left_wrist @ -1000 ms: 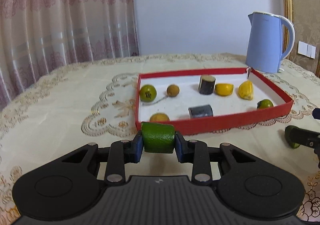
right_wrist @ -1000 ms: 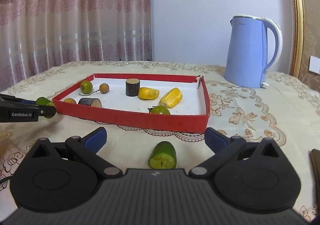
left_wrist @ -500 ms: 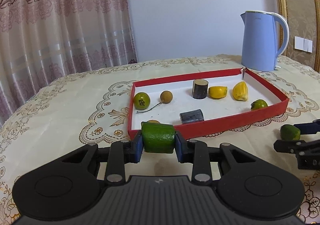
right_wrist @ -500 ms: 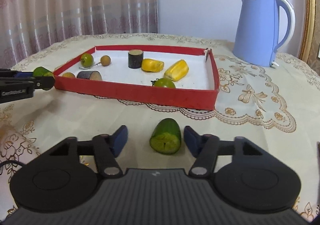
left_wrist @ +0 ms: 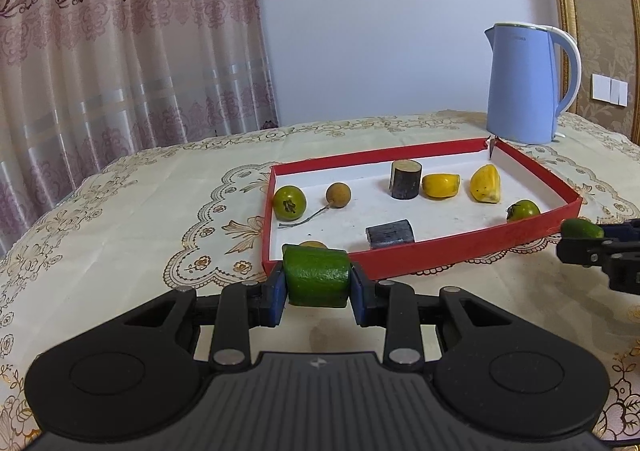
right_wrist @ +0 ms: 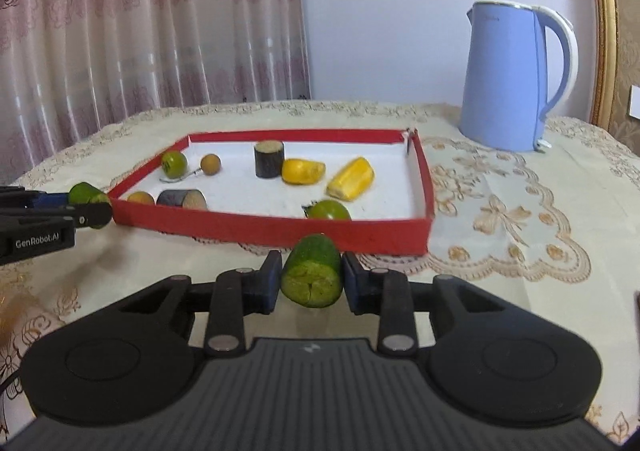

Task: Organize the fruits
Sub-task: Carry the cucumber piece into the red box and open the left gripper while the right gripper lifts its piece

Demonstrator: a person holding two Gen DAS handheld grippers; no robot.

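Note:
My left gripper (left_wrist: 318, 285) is shut on a green fruit chunk (left_wrist: 316, 273), held just in front of the near-left corner of the red tray (left_wrist: 440, 251). The right gripper (right_wrist: 311, 285) has its jaws closing on another green chunk (right_wrist: 312, 271), cut face toward me, and both pads press its sides. It sits before the tray's near wall (right_wrist: 280, 227). Inside the tray lie green round fruits (left_wrist: 289, 203), a brown longan (left_wrist: 338, 195), yellow pieces (left_wrist: 440, 185), and dark cylinders (left_wrist: 405, 179).
A blue kettle (left_wrist: 524, 87) stands behind the tray's far right corner, on the embroidered tablecloth (left_wrist: 140, 211). Curtains hang behind the table at the left. In the right wrist view the left gripper (right_wrist: 86, 207) reaches in from the left edge.
The right gripper's jaws went from wide open to shut on the green chunk that lay on the cloth. The left gripper kept its hold on its chunk.

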